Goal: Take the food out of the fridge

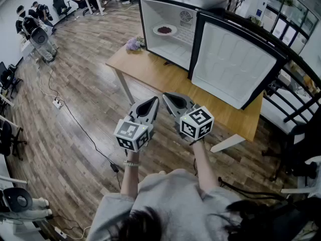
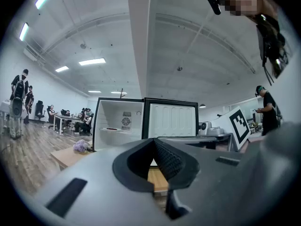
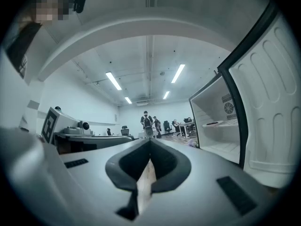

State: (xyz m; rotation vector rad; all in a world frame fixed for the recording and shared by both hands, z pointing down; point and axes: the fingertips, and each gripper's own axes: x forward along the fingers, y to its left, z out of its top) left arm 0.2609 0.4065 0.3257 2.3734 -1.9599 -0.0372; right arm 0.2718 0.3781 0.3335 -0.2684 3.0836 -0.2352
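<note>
A small white fridge stands on the wooden table with its door swung wide to the right. On its inner shelf lies a white plate of dark food, also visible as the plate and the plate in the two gripper views. My left gripper and right gripper hover side by side over the table's near edge, well short of the fridge. Both point level toward it. Each has its jaws shut with nothing between them, as seen at the left gripper and the right gripper.
A purple flower bunch lies on the table left of the fridge. A cable and power strip run over the wood floor at left. People and desks are at the far left, a black railing at the right.
</note>
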